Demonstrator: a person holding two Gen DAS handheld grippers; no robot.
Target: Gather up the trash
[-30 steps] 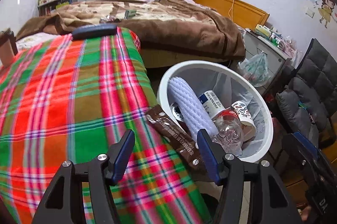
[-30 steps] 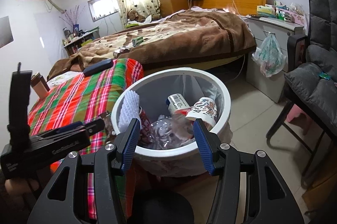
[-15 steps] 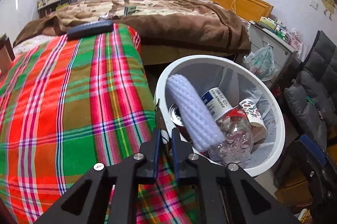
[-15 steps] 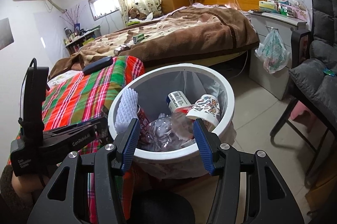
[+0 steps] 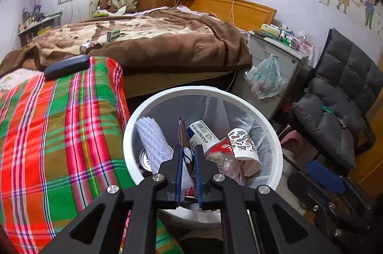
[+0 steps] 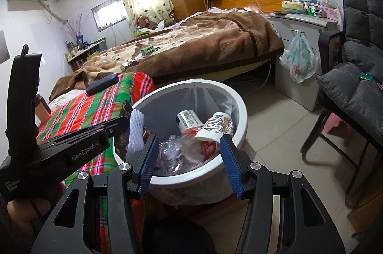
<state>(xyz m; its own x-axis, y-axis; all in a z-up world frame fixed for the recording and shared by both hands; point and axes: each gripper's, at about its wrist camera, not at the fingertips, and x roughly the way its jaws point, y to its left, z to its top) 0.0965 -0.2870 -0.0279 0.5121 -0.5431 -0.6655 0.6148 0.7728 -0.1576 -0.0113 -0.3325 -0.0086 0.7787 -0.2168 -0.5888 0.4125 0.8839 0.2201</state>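
Both left gripper pads pinch the brown wrapper over the bin.

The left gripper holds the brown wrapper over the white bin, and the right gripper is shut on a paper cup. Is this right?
Not quite. The right gripper is open and holds nothing, as the right wrist view shows. The left gripper does hold the brown wrapper over the white bin.

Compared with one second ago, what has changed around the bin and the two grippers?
The left gripper closed on the brown wrapper, which lay on the plaid cloth against the bin rim, and has lifted it over the white bin. The right gripper stayed open, around the bin's near rim. The rubbish inside the bin lies as before.
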